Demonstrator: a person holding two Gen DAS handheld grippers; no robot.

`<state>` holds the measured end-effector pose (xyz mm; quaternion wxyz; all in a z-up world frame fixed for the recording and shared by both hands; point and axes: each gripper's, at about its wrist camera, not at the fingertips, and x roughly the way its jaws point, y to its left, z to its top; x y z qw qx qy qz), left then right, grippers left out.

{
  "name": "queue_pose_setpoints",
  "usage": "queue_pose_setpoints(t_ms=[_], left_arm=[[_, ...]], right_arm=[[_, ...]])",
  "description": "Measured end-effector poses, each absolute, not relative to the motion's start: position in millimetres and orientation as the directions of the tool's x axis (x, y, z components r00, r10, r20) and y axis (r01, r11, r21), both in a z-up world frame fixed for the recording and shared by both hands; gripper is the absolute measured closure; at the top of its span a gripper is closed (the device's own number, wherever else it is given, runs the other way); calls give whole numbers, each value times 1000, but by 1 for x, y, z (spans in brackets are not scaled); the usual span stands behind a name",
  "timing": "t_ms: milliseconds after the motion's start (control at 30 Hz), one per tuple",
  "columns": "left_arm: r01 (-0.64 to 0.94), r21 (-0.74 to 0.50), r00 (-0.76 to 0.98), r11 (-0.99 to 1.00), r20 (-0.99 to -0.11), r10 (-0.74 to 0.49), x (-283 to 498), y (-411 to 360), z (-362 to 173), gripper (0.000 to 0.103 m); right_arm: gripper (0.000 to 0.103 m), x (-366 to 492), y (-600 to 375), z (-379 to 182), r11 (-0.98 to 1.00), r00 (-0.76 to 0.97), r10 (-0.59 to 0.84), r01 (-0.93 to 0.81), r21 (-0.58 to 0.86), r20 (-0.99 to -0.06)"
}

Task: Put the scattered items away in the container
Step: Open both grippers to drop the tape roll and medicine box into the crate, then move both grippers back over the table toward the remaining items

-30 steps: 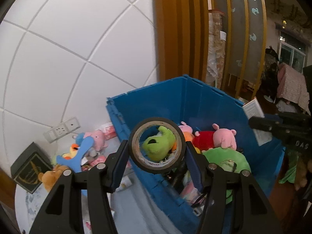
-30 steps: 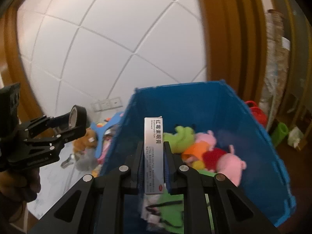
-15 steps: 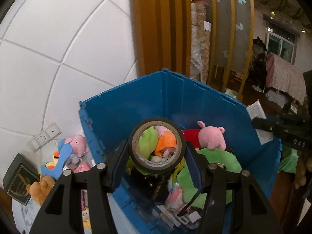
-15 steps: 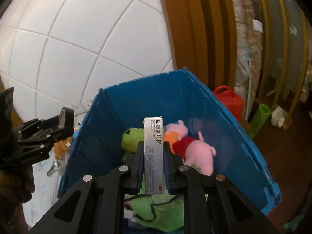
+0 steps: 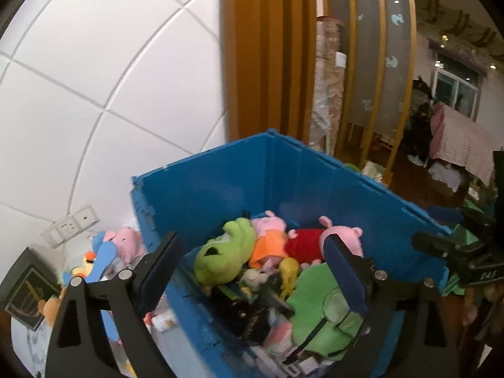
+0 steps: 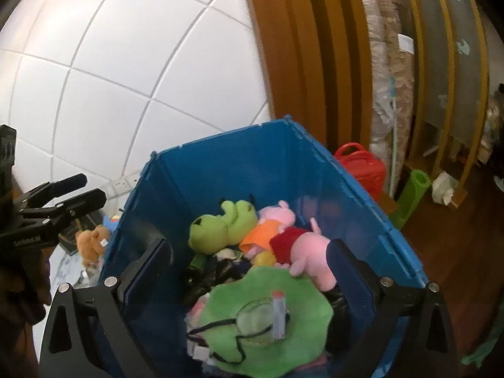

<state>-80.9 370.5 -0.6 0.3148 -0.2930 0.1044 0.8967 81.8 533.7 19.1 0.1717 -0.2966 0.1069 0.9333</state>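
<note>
Both tools hung above the big blue plastic crate (image 5: pixel 302 182) with their fingers spread wide and nothing between them: the left tool (image 5: pixel 252 267) over the crate's near-left corner, the right tool (image 6: pixel 252 271) over its middle. In the right wrist view, the small grey-white box with a red end (image 6: pixel 278 313) lay on top of the floppy green fabric hat (image 6: pixel 267 318) inside the crate, near its front. In the left wrist view a dark blurred shape (image 5: pixel 274 296) showed among the toys beside the hat; what it was could not be told. Behind the hat, a green frog plush (image 6: pixel 217 226) lay against a pink pig plush in an orange top (image 6: pixel 267 223), and a second pink pig plush in a red top (image 6: pixel 302 249) lay touching the hat's far edge. Outside the crate on its left, on the pale surface (image 5: pixel 34 346), more soft toys remained scattered: a pink pig plush (image 5: pixel 126 242) just beside the crate wall, a blue plush piece (image 5: pixel 100 258) in front of it, and a brown bear plush (image 6: pixel 91 242) farther left. A white wall socket (image 5: pixel 71 225) sat on the tiled wall above them. To the crate's right, a red plastic container (image 6: pixel 362 167) stood on the wooden floor beside a green roll (image 6: pixel 412 195).
</note>
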Motion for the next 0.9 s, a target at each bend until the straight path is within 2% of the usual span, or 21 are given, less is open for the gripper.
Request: queue_pose_setpoints(t_ms=[367,900], left_arm=[[-533,3,-664,-846,-622,416,-71,297,-18,11],[-315,-7,-707,-949,-665,240,-34,147,-54,11]], right_arm=[[2,54,496,14,-954,-783,165,-282,105,-600],[2,0,382,0,-995,-780,0,-60,76,-626]])
